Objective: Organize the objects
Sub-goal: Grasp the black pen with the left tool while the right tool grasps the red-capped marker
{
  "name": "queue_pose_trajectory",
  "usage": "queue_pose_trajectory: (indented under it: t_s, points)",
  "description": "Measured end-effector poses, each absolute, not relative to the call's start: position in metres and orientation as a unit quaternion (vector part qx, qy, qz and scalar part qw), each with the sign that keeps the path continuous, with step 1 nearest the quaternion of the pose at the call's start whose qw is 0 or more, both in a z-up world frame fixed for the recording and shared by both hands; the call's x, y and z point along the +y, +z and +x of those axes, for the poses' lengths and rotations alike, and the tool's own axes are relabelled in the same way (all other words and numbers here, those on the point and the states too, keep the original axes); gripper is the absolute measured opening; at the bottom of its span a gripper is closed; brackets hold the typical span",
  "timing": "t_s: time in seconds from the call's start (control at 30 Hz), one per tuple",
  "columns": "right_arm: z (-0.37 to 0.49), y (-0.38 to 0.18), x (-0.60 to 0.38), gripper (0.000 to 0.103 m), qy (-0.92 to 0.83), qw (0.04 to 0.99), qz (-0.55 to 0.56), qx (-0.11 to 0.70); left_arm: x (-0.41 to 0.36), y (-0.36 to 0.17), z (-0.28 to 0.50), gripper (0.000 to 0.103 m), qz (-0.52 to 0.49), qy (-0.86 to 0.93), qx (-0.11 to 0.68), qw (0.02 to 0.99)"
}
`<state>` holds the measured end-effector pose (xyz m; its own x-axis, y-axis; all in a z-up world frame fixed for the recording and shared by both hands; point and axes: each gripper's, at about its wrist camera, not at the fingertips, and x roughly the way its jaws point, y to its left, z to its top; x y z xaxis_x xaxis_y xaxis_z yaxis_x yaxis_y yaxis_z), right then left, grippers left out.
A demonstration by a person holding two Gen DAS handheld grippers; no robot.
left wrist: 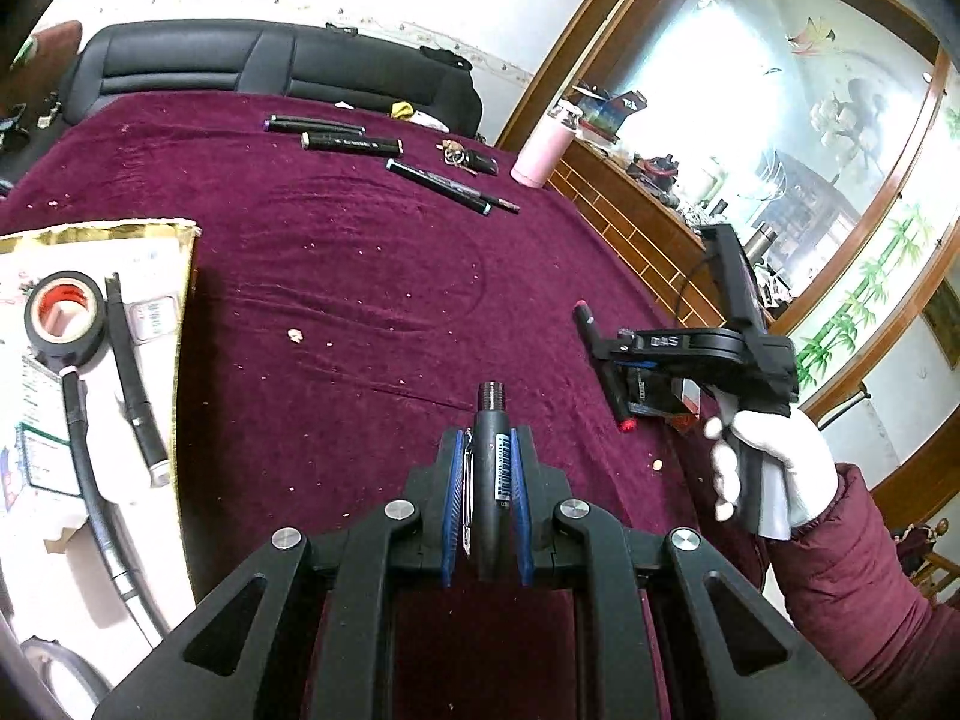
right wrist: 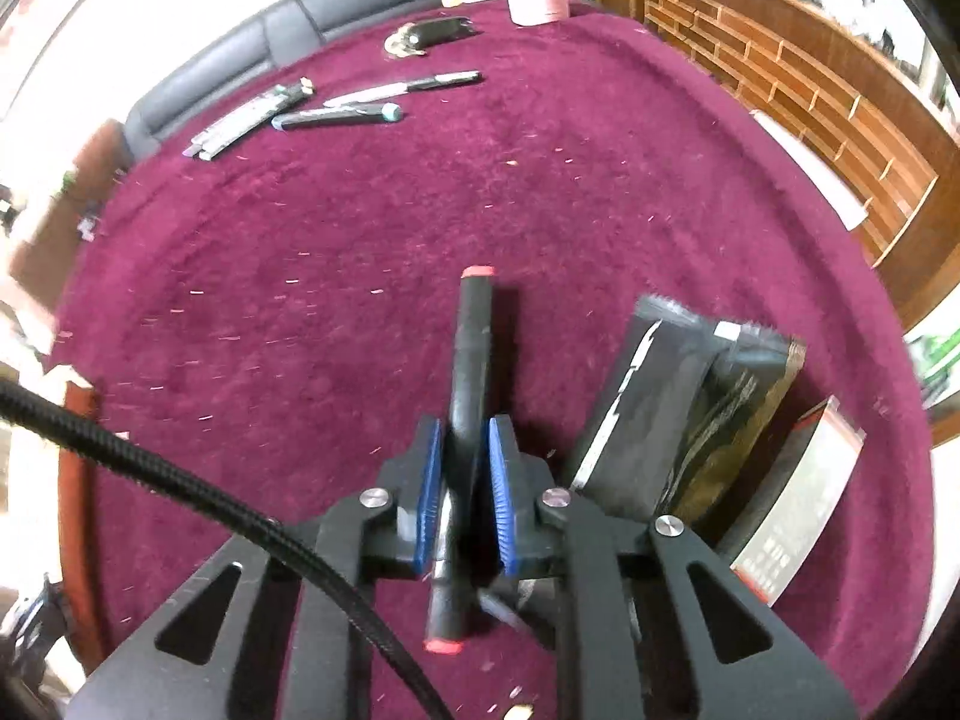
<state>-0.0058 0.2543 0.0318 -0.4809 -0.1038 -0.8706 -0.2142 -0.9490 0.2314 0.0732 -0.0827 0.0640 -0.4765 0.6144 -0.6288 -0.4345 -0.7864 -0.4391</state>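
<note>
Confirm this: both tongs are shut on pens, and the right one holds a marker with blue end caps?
Not quite. The right tongs are shut on a marker with red end caps, as the right wrist view shows. The left tongs are indeed shut on a black pen.

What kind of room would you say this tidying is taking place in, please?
Probably a home living or dining room: a table under a maroon cloth, a black sofa behind it, and a wooden cabinet with a painted glass panel.
</note>
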Motion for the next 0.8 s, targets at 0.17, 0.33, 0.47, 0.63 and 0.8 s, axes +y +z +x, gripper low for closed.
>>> queue_pose_trajectory:
  t_s: [0.17, 0.33, 0.47, 0.63, 0.8]
  points:
    - [0.017, 0.05, 0.244, 0.013, 0.851, -0.051, -0.476, 0.218, -0.096, 0.071, 0.08, 0.012, -0.4, 0.86, -0.117, 0.295]
    - [0.02, 0.064, 0.215, 0.013, 0.868, -0.057, -0.464, 0.166, -0.116, 0.077, 0.086, 0.012, -0.395, 0.868, -0.129, 0.272]
    - [0.007, 0.055, 0.219, 0.017, 0.869, -0.007, -0.478, 0.128, -0.122, 0.078, 0.095, 0.012, -0.393, 0.871, -0.127, 0.267]
    - [-0.009, 0.037, 0.228, 0.024, 0.855, 0.044, -0.509, 0.09, -0.116, 0.075, 0.094, 0.012, -0.396, 0.866, -0.13, 0.276]
    - [-0.022, 0.023, 0.225, 0.025, 0.854, 0.056, -0.514, 0.063, -0.114, 0.072, 0.096, 0.012, -0.397, 0.863, -0.131, 0.282]
